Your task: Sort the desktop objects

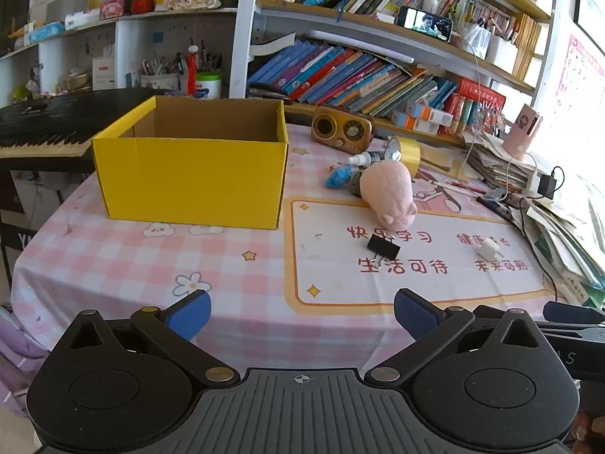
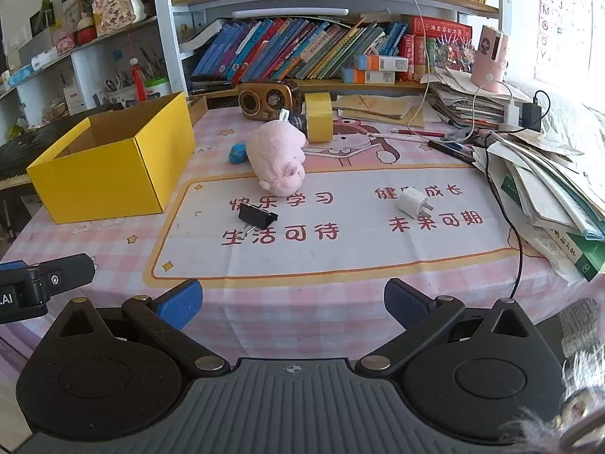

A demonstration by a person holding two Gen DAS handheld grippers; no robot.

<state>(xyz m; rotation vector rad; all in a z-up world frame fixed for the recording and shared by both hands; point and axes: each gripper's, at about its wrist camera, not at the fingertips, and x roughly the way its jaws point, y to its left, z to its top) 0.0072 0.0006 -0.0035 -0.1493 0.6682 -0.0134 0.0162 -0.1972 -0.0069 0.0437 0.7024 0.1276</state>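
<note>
An open yellow box (image 1: 189,174) (image 2: 113,166) stands on the left of the table and looks empty. A pink plush pig (image 1: 389,193) (image 2: 280,160) lies mid-table. In front of it lie a black binder clip (image 1: 383,246) (image 2: 258,216) and a white charger plug (image 1: 487,248) (image 2: 413,202). A blue toy (image 1: 338,176) (image 2: 237,153), a small bottle (image 1: 368,158) and a yellow tape roll (image 1: 406,153) (image 2: 318,117) sit behind the pig. My left gripper (image 1: 302,314) and right gripper (image 2: 293,302) are open and empty above the table's front edge.
A brown retro radio (image 1: 342,130) (image 2: 266,98) stands at the back. Stacked books, papers and cables (image 2: 548,189) crowd the right side. A keyboard piano (image 1: 41,128) lies left of the box. Bookshelves (image 1: 359,75) rise behind the table.
</note>
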